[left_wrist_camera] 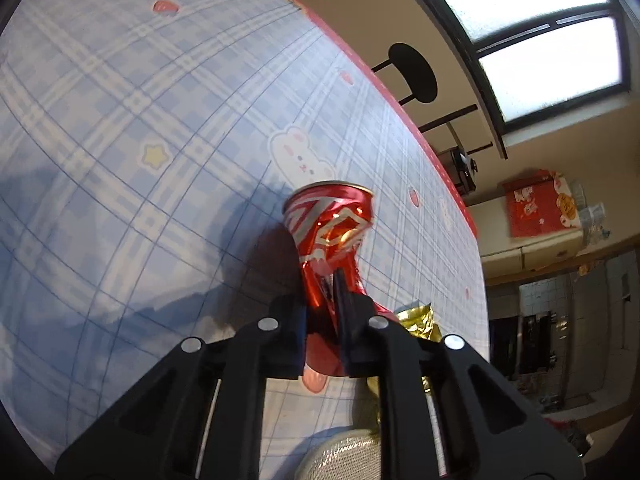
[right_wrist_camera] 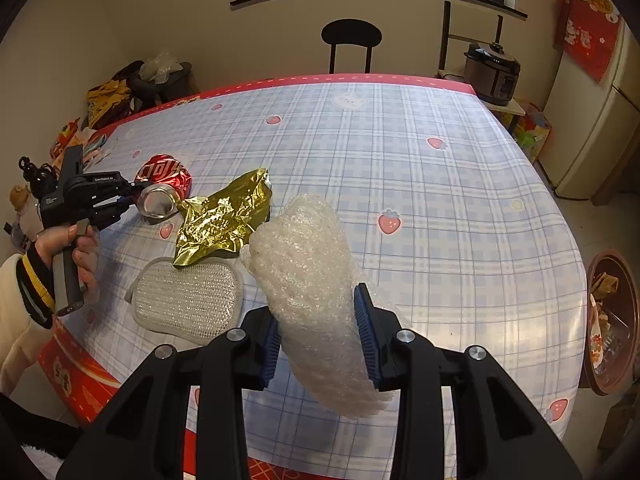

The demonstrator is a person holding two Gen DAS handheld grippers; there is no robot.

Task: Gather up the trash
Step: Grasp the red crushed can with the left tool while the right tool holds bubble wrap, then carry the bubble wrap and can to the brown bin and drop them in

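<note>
My left gripper [left_wrist_camera: 326, 292] is shut on a crushed red soda can [left_wrist_camera: 332, 224] on the blue plaid tablecloth [left_wrist_camera: 140, 120]. The right wrist view shows the same can [right_wrist_camera: 164, 186] and left gripper [right_wrist_camera: 134, 196] at the table's left side. My right gripper [right_wrist_camera: 320, 332] is shut on a roll of bubble wrap [right_wrist_camera: 308, 264], held above the table's near edge. A crumpled gold foil wrapper [right_wrist_camera: 222, 218] lies beside the can, and it shows in the left wrist view [left_wrist_camera: 420, 320] too.
A white mesh scrub pad [right_wrist_camera: 188, 304] lies near the front edge, partly under the foil. A brown trash bin [right_wrist_camera: 612, 320] with trash stands on the floor to the right. A black chair [right_wrist_camera: 351, 42], a pressure cooker [right_wrist_camera: 494, 72] and a fridge [right_wrist_camera: 596, 120] stand beyond the table.
</note>
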